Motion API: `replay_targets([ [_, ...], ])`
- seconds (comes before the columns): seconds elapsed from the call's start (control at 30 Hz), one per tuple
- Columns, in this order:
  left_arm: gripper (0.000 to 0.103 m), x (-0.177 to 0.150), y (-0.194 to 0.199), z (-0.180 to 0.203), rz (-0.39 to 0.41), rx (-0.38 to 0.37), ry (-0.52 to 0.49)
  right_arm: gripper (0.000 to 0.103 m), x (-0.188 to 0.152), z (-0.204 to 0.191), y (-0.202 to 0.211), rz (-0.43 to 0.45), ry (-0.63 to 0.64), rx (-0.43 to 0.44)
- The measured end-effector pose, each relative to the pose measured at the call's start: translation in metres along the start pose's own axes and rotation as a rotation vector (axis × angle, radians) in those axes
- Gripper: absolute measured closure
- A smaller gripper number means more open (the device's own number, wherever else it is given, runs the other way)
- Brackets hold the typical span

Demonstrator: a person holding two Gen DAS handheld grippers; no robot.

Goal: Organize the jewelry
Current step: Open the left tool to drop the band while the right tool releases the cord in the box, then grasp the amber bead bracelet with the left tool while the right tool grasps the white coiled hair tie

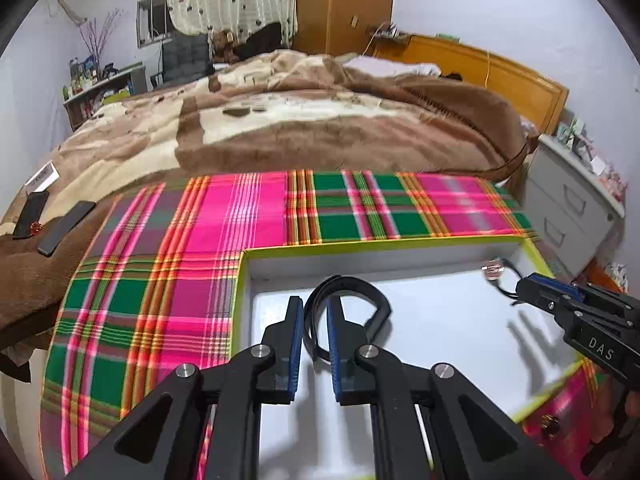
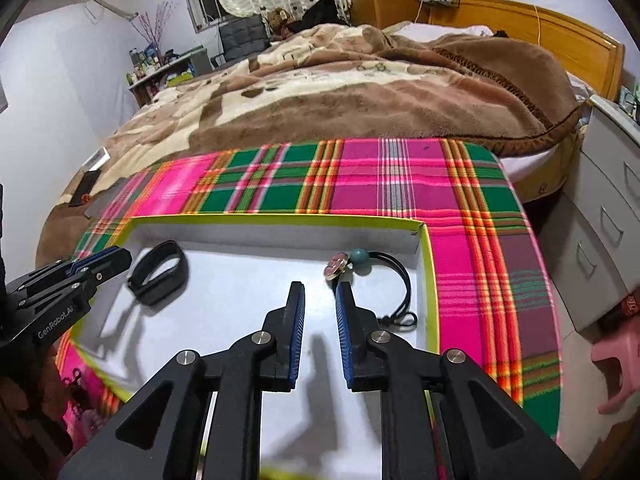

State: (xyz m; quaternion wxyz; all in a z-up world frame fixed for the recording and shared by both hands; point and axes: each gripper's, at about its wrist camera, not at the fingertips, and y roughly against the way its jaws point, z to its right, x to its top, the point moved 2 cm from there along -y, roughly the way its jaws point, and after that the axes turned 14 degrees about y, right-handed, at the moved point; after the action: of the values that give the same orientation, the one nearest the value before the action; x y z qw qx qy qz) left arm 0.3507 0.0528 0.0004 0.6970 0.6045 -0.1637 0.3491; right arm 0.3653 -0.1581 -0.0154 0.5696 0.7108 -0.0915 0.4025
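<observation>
On my left, the left gripper point(image 1: 314, 312) sits low over the white floor of the shallow lime-edged box point(image 1: 400, 245), its blue-padded fingers parted, with a strand of the black band point(image 1: 346, 306) running between them; the pads do not appear to press it, so I record this tool as released. The black band is a flat, matte strap closed into an oval loop; in the right wrist view it rests in the box's left half near the back wall, just beside the left gripper's tips, its long axis running left-low to right-high. Moving right, my right gripper point(image 2: 320, 300) hovers over the box's middle-right floor, fingers spread and holding nothing. Just beyond its right finger lies the corded bracelet point(image 2: 394, 280): a thin black cord curving in an arc toward the right wall, ending in a small knot nearer the camera, and carrying a pink-and-gold round charm point(image 2: 338, 265) touching a teal bead point(image 2: 359, 257) at its far end. The box rests on a pink-and-green plaid cloth point(image 2: 400, 184) laid against a bed with a brown blanket point(image 2: 360, 92).
</observation>
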Motion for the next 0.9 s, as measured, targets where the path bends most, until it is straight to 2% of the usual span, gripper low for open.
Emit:
replay_targets([
  [0.1, 0.081, -0.007, 0.024, 0.000, 0.041, -0.015, -0.005, 0.086, -0.006, -0.008, 0.024, 0.039, 0.011, -0.006],
  [0.47, 0.081, -0.057, 0.121, -0.009, 0.170, -0.078, -0.018, 0.086, -0.055, -0.054, 0.105, 0.151, 0.048, -0.018],
  [0.7, 0.081, -0.095, 0.157, -0.012, 0.174, -0.111, -0.023, 0.086, -0.085, -0.077, 0.135, 0.168, 0.065, -0.004],
  [0.9, 0.080, -0.118, 0.171, -0.016, 0.169, -0.121, -0.028, 0.086, -0.106, -0.083, 0.143, 0.163, 0.059, 0.011],
])
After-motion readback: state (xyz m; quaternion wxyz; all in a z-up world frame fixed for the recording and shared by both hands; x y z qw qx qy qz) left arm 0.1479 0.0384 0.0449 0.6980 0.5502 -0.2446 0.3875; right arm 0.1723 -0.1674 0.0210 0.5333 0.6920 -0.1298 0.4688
